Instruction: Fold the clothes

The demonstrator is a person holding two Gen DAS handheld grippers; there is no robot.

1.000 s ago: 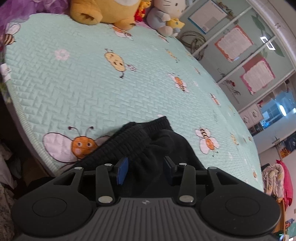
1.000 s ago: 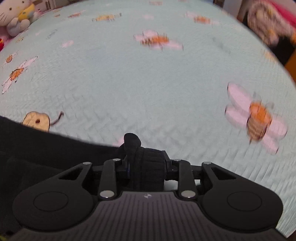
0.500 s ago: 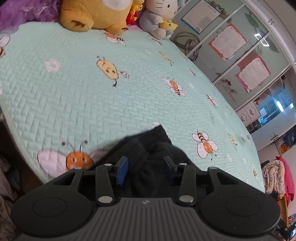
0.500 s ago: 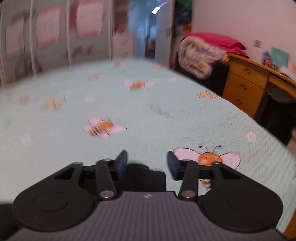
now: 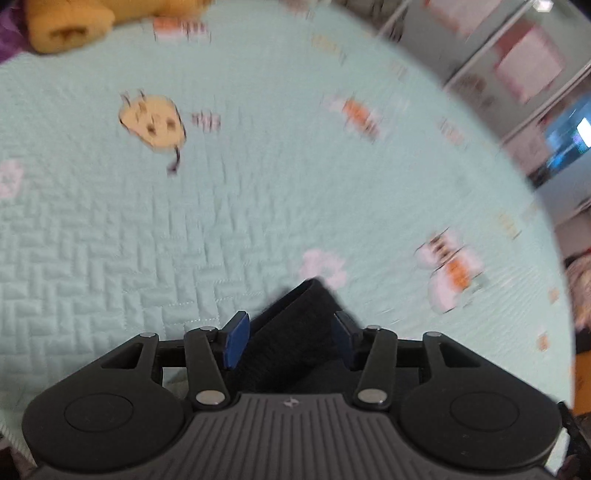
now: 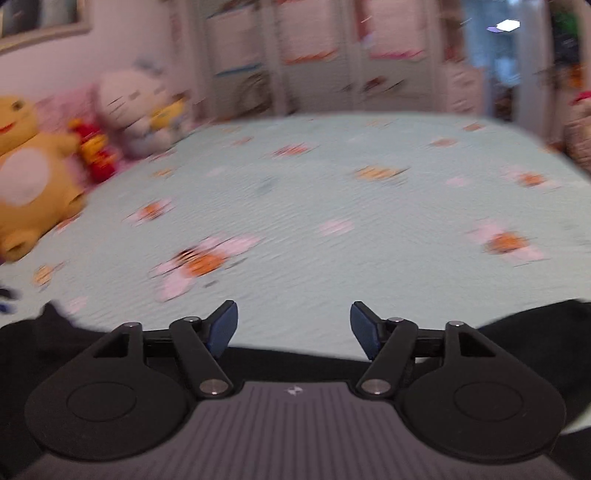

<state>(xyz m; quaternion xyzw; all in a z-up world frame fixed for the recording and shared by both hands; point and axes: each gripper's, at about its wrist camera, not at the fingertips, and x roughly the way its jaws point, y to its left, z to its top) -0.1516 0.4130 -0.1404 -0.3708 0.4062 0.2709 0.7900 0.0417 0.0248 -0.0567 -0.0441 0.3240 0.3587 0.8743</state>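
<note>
A black garment [image 5: 295, 332] lies on the mint green bee-print quilt [image 5: 221, 206]. In the left wrist view its folded corner pokes up between the fingers of my left gripper [image 5: 288, 338], which stands open around it without pinching. In the right wrist view my right gripper [image 6: 293, 328] is wide open and empty; the black garment [image 6: 288, 360] lies under and behind it, spreading to both lower corners. Both views are motion-blurred.
A yellow plush toy [image 6: 26, 177] and a white cat plush [image 6: 133, 110] sit at the head of the bed. The yellow plush also shows in the left wrist view [image 5: 70, 22]. Wardrobe doors with posters [image 6: 314, 55] stand beyond the bed.
My right gripper has let go of the black fabric, opened wide and swung up to face the room. My left gripper has moved forward over the quilt, still open around the garment.
</note>
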